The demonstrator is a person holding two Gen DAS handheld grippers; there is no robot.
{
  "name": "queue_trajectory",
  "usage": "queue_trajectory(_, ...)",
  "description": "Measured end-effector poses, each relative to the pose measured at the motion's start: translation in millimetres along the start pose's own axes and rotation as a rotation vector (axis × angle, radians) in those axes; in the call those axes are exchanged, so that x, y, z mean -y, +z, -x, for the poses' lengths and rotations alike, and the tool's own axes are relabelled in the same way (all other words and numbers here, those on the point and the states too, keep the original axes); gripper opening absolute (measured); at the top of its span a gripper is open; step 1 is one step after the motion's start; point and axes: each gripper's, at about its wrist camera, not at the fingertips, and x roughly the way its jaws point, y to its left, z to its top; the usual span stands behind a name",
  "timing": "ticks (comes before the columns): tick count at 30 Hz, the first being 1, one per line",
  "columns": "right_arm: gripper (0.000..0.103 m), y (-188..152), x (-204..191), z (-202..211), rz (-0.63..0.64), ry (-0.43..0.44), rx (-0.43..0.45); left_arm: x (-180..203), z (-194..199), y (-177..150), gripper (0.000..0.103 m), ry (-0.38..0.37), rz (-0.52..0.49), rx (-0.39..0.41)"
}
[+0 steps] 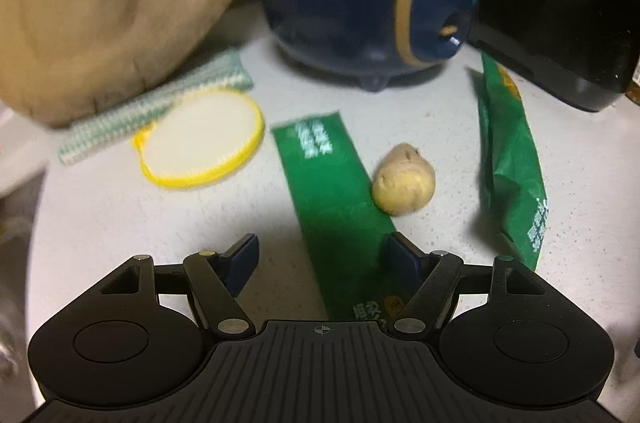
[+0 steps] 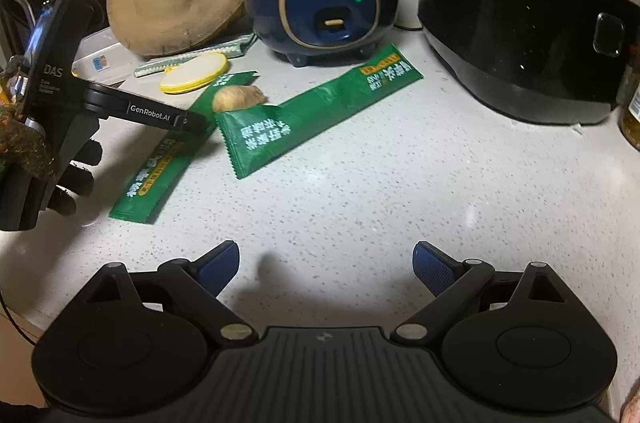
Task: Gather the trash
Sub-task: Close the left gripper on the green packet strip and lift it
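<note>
The left gripper (image 1: 324, 259) is held wide over a wrapper (image 1: 336, 207); closing is needed; the right gripper (image 2: 326, 263) is spread, empty

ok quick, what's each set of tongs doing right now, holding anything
left tongs: open wide, holding nothing, straddling the near end of a flat green wrapper on the counter.
right tongs: open, empty, over bare counter.

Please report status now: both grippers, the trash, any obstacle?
Left gripper open over flat green wrapper. Right gripper open, empty. Second green wrapper untouched. Ginger piece beside flat wrapper.
</note>
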Motion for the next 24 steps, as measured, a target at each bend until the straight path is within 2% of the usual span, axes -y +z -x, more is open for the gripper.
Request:
queue_trajectory(4, 0.095, -1, 4, 0, -0.009, -0.001, 0.001, -3, -3, 2, 0.077, -0.04, 0.042, 0.0)
queue_trajectory(7, 0.095, 0, 5, -2, -0.012, -0.005, 0.001, 3, -5, 3, 0.079, -0.059, 0.021, 0.003)
queue_trajectory(11, 0.095, 1, 3, -4, -0.012, 0.0, 0.0, 13, -10, 4, 0.087, -0.06, -0.019, -0.009)
queue_trajectory(16, 0.095, 0, 0, -5, -0.007, 0.002, 0.0, 13, -8, 5, 0.085, -0.045, -0.011, -0.035)
queue_trajectory(18, 0.095, 1, 1, -5, -0.009, -0.001, 0.005, 12, -5, 3, 0.078, -0.039, -0.007, -0.026)
queue_trajectory(20, 0.095, 1, 2, -4, -0.012, -0.007, 0.01, 9, -1, 3, 0.049, -0.034, 0.008, -0.011)
queue_trajectory(24, 0.095, 3, 5, -6, -0.015, -0.016, 0.009, 1, 3, 1, 0.032, -0.029, 0.067, -0.01)
